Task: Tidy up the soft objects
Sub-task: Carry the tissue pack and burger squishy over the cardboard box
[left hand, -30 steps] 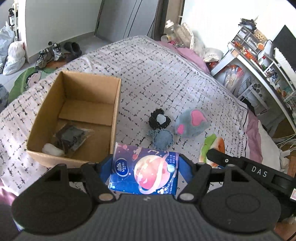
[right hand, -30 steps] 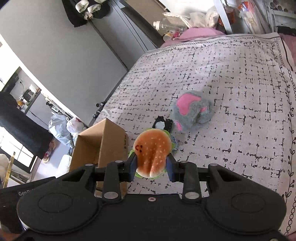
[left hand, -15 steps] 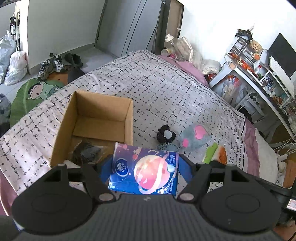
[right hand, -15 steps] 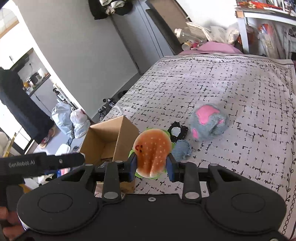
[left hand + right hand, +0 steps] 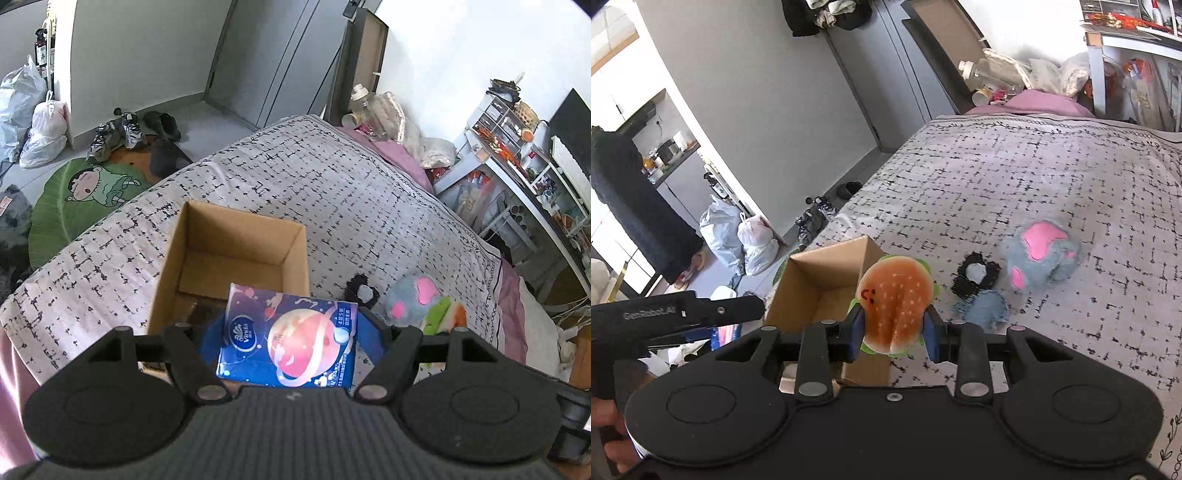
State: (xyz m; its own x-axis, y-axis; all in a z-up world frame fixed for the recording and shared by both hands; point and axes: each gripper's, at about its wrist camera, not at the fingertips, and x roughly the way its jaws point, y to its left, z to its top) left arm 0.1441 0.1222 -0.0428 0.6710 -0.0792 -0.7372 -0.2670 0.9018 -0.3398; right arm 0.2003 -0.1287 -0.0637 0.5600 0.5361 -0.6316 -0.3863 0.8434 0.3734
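Tissue pack (image 5: 288,338) pinched crosswise in left gripper (image 5: 290,339), burger plush (image 5: 894,304) upright in right gripper (image 5: 894,334)

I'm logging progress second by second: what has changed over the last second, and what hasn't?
Both hand-held grippers pulled back and up from the bed, so the open brown cardboard box now shows smaller and nearer the picture's middle. Unchanged: the left hand-held gripper still clamps the blue tissue pack, the right hand-held gripper the plush hamburger toy; nothing was released.
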